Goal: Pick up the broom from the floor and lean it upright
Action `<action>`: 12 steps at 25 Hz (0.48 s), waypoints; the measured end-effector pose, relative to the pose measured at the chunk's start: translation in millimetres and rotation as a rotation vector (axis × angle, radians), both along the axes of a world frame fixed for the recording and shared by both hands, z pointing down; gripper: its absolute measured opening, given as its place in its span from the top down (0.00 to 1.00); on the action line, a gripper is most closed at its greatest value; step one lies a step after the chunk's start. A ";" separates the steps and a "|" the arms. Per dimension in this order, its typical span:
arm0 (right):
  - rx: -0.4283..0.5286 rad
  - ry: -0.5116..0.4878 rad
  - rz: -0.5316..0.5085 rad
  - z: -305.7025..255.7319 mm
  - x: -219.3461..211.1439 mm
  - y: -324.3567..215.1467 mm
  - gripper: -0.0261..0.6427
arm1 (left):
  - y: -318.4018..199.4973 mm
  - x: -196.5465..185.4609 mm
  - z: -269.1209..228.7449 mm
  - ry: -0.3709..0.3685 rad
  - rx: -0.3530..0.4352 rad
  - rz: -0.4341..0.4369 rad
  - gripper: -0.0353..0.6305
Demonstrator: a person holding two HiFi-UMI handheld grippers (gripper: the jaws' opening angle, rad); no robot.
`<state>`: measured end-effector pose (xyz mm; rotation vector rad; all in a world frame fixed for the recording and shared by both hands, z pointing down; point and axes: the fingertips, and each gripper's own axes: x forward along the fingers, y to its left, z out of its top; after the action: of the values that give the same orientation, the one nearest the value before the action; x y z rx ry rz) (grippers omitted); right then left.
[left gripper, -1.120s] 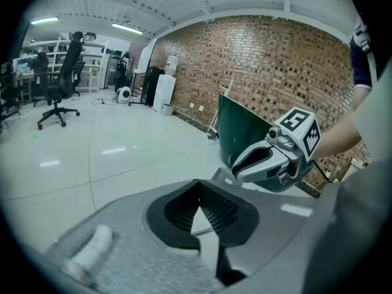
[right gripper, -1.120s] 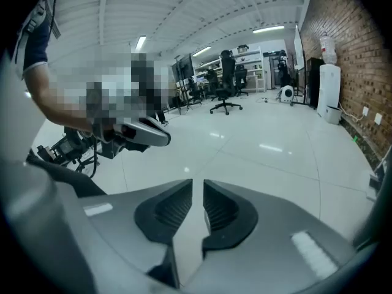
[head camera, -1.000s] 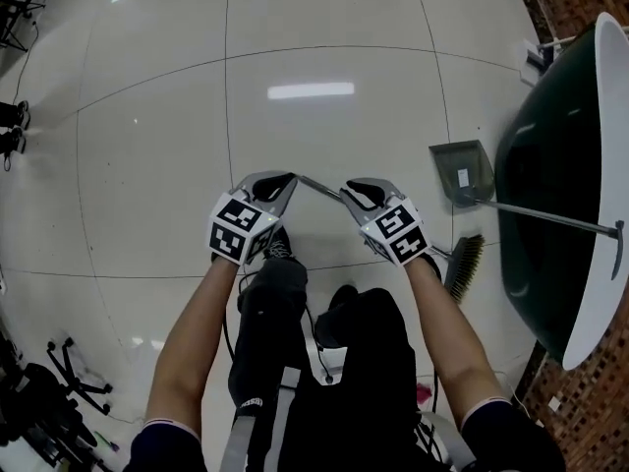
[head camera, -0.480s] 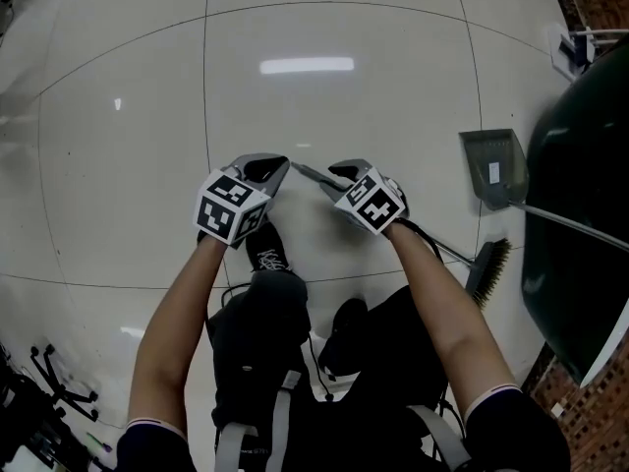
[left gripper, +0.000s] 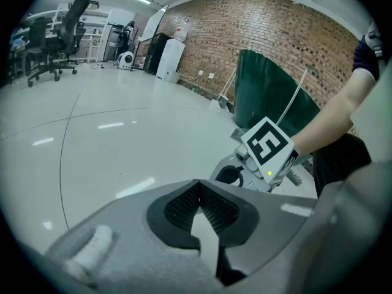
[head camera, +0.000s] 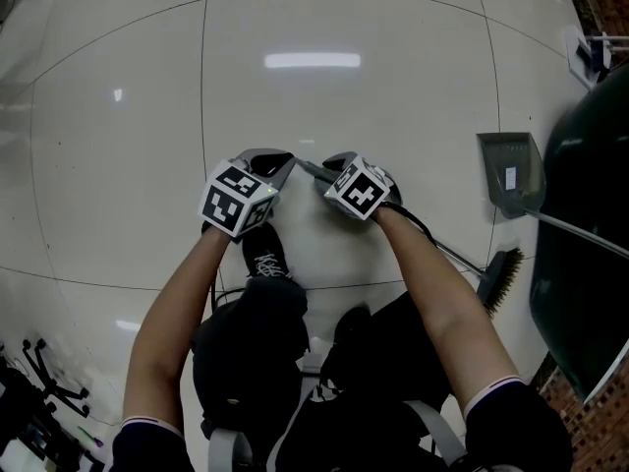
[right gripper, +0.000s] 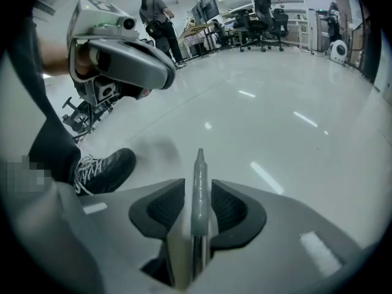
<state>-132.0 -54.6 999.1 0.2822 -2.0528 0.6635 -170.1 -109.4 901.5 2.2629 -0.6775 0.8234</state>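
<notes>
The broom runs low along the white floor from its brush [head camera: 501,278] at the right to its grey handle tip [head camera: 303,168] in the middle. My right gripper [head camera: 329,163] straddles that handle end. In the right gripper view the handle [right gripper: 199,170] lies between the pads with a gap on each side. These jaws have just been opening and now stand open around the handle. My left gripper [head camera: 273,159] sits just left of the tip, apart from it, and its fingertips [left gripper: 197,187] meet with nothing between them.
A grey dustpan [head camera: 511,173] with a long thin handle lies on the floor at the right. A large dark green object [head camera: 590,254] stands behind it. The person's black shoe [head camera: 263,259] is on the floor just below the grippers. Office chairs stand far off.
Both grippers have sunk toward the floor, taking the handle end down with them. The right jaws have spread apart off the handle. The left gripper has stayed shut.
</notes>
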 end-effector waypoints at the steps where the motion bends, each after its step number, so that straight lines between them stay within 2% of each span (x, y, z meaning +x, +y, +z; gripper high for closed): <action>1: -0.002 0.014 -0.015 5.0 1.0 5.1 0.76 | 0.4 0.1 1.2 -0.007 0.003 0.004 0.94; 4: 0.017 0.069 -0.057 21.0 7.3 15.6 0.77 | 0.3 -0.6 3.1 -0.023 0.007 0.009 0.94; 5: 0.024 0.079 -0.060 23.8 8.8 15.3 0.82 | 0.3 -1.0 3.1 -0.024 0.006 0.007 0.94; 6: 0.025 0.083 -0.057 24.9 9.4 14.3 0.82 | 0.6 -1.5 2.9 -0.024 0.005 0.006 0.94; 12: 0.028 0.042 0.027 -2.8 19.6 -17.0 0.83 | -5.4 -4.4 -2.6 -0.039 0.024 0.011 0.94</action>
<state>-112.3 -71.5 996.3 0.3376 -2.0229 0.6406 -174.5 -114.8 898.9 2.2793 -0.6970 0.8709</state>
